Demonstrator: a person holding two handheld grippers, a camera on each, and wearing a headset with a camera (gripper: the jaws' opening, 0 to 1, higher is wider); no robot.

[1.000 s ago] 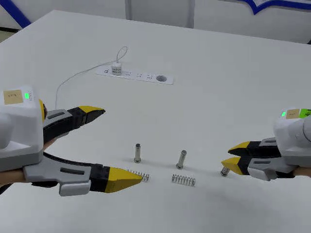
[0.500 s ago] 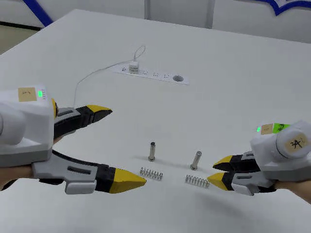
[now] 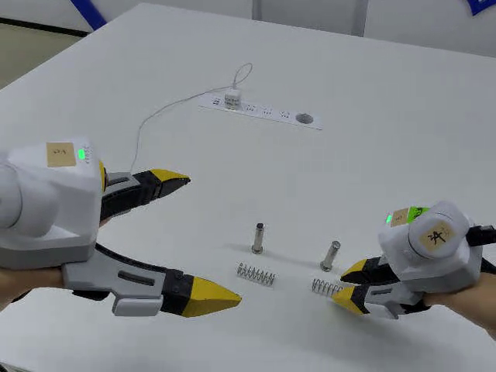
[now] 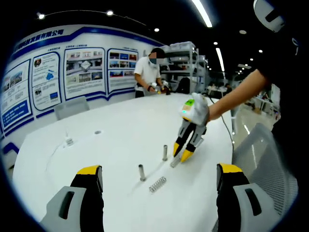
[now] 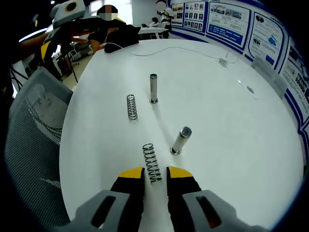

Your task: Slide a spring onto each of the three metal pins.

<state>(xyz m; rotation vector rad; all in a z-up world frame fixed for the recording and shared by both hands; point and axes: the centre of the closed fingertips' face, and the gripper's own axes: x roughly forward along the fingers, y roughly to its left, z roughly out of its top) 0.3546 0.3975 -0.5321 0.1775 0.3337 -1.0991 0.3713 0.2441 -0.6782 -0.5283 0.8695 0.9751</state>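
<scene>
Two bare metal pins (image 3: pixel 258 238) (image 3: pixel 332 254) stand upright on the white table (image 3: pixel 387 155). One loose spring (image 3: pixel 256 273) lies in front of the left pin. A second spring (image 3: pixel 325 287) lies by the right pin, its near end between the tips of my right gripper (image 3: pixel 346 285). In the right gripper view that spring (image 5: pixel 152 162) runs into the narrow gap of the right gripper (image 5: pixel 155 174), whose jaws stand slightly apart beside it. My left gripper (image 3: pixel 201 239) hangs wide open left of the pins, holding nothing; its own view shows the left gripper (image 4: pixel 159 166) facing the pins (image 4: pixel 141 172) (image 4: pixel 164 152).
A white power strip (image 3: pixel 260 111) with a plugged charger and a looping cable (image 3: pixel 143 128) lies farther back. A mesh chair (image 5: pixel 34 125) stands at the table's near edge. A person (image 4: pixel 150 72) stands at the far end of the table.
My right gripper has moved left and down, from beside a pin that carries a spring to the end of the right loose spring. The left gripper stays open in place.
</scene>
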